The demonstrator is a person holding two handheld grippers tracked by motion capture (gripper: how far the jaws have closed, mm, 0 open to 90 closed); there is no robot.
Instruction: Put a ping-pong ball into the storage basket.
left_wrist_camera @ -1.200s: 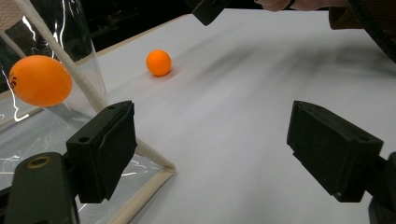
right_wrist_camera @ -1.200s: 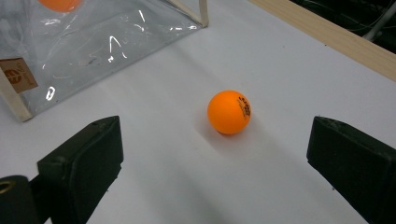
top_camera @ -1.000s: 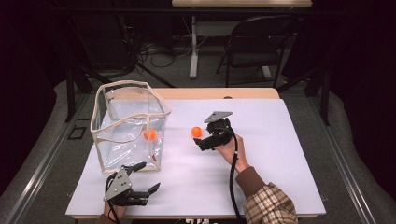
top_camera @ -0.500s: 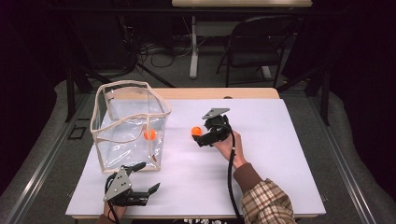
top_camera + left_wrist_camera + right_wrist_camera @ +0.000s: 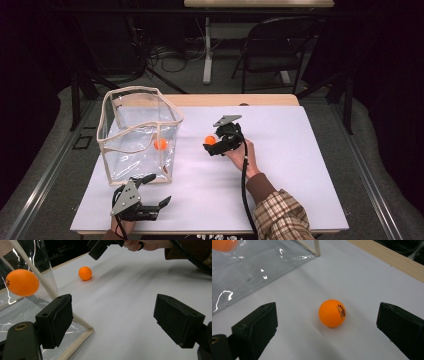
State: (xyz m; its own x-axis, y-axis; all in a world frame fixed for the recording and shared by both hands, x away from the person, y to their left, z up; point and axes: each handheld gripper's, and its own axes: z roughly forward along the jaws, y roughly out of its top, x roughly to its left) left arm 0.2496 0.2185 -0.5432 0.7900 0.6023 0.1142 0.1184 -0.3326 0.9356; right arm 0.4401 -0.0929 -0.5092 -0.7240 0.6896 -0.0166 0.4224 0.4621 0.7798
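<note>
The left gripper (image 5: 150,202) rests at the near edge of the white tabletop (image 5: 300,165), its jaws spread wide with nothing between them, just in front of the near corner of the clear bag (image 5: 137,132). Farther in, the right gripper (image 5: 214,145), held in the person's hand (image 5: 242,152), sits near the middle of the tabletop with its jaws wide apart on either side of an orange ball (image 5: 332,313); the ball lies on the surface between them, touching neither. Beyond and to the left, a second orange ball (image 5: 160,144) sits inside the clear bag, which stands upright and open-topped with cream-coloured trim along its edges.
</note>
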